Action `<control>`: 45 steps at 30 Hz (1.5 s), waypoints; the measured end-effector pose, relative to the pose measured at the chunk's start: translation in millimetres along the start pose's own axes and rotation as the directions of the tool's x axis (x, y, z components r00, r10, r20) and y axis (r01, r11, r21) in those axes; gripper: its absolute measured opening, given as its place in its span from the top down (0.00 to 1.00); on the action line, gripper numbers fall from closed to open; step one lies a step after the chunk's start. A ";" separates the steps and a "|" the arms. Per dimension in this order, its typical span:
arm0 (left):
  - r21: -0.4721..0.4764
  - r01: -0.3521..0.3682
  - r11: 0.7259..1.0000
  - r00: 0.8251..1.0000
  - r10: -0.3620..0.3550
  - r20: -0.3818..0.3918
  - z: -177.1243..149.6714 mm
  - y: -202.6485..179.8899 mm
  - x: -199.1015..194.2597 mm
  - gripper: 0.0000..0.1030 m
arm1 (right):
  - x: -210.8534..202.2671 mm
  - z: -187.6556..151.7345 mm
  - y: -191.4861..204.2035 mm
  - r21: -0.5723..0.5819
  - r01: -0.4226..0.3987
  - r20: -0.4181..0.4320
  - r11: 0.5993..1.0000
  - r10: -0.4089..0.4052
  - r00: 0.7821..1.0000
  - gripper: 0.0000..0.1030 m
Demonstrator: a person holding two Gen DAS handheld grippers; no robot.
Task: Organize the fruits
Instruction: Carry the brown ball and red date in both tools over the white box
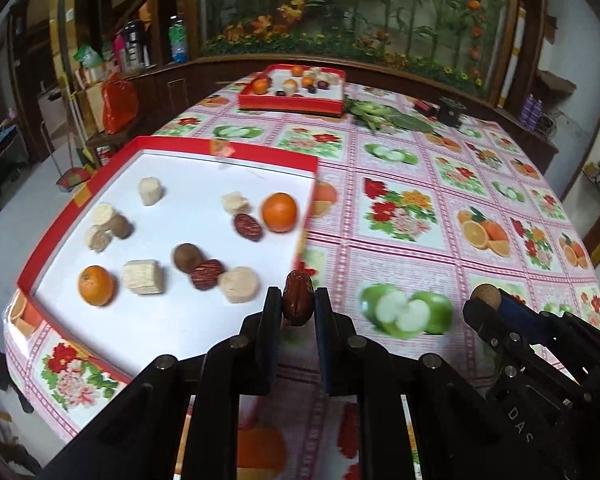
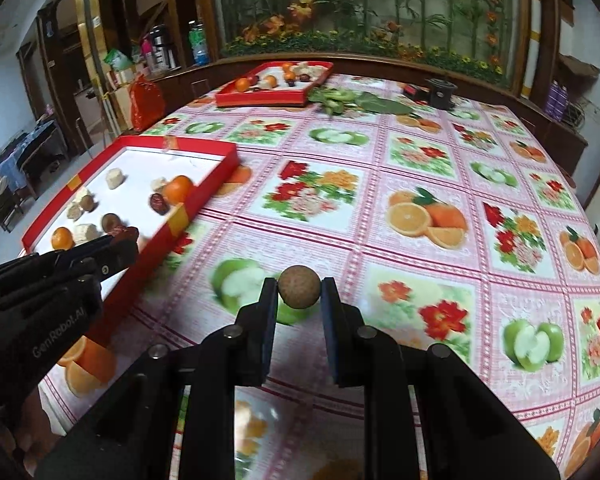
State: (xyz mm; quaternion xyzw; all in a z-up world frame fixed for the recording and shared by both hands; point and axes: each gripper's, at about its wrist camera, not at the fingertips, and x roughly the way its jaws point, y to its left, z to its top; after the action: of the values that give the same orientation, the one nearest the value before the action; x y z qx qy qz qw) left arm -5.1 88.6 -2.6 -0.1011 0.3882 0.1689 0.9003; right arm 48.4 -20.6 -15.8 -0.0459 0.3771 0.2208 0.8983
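Both claws were loaded when we looked. Left gripper (image 1: 297,304) was clamped narrow on a red date (image 1: 298,298), held over the tablecloth (image 1: 400,264) just off the near tray's right edge. Right gripper (image 2: 299,295) was pinching a brown round fruit (image 2: 299,289) — probably a longan, hard to be sure — above the printed cloth, well right of the near tray (image 2: 204,196).

Sorting looked far from done, in our judgement. The near tray (image 1: 80,194) held a mixed lot: two oranges (image 1: 279,212), two more dates (image 1: 247,226), a couple of brown round fruits (image 1: 187,257) and several pale cut chunks (image 1: 143,277), scattered with no grouping we could see. The far tray (image 1: 296,105) at the back of the table also carried a mix of oranges, dark fruits and pale pieces; too small to count.

We could not tell which tray was source and which was target — both were mixed. Roughly a dozen pieces were left in the near tray, plus the two in hand.
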 end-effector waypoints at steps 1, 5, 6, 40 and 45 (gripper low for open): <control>-0.007 -0.004 1.000 1.000 0.004 0.000 0.3 3.9 -0.3 0.86 | 1.1 1.6 4.4 -0.009 -0.007 0.001 1.000 0.007 1.000 0.77; -0.037 -0.027 0.999 1.000 0.027 0.001 0.9 20.4 -0.3 0.86 | 4.9 8.6 25.3 -0.046 -0.037 0.003 0.998 0.037 0.999 0.77; -0.046 -0.033 0.998 0.999 0.033 -0.002 1.6 25.0 0.5 0.86 | 5.5 10.4 29.9 -0.056 -0.043 0.003 0.998 0.043 0.999 0.77; -0.230 -0.232 0.945 0.973 0.230 -0.038 44.3 139.2 32.5 0.86 | 69.9 79.9 137.8 -0.219 -0.207 -0.034 0.953 0.205 0.978 0.77; -0.215 -0.242 0.946 0.970 0.236 -0.051 51.4 141.1 44.0 0.86 | 87.5 91.4 148.1 -0.232 -0.230 -0.047 0.945 0.225 0.973 0.77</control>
State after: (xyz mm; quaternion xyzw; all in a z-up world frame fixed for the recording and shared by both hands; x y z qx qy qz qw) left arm 3.3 244.8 -7.2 -0.1542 0.3879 0.3172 0.8516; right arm 98.7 166.8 0.7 -0.1105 0.3600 0.3656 0.8512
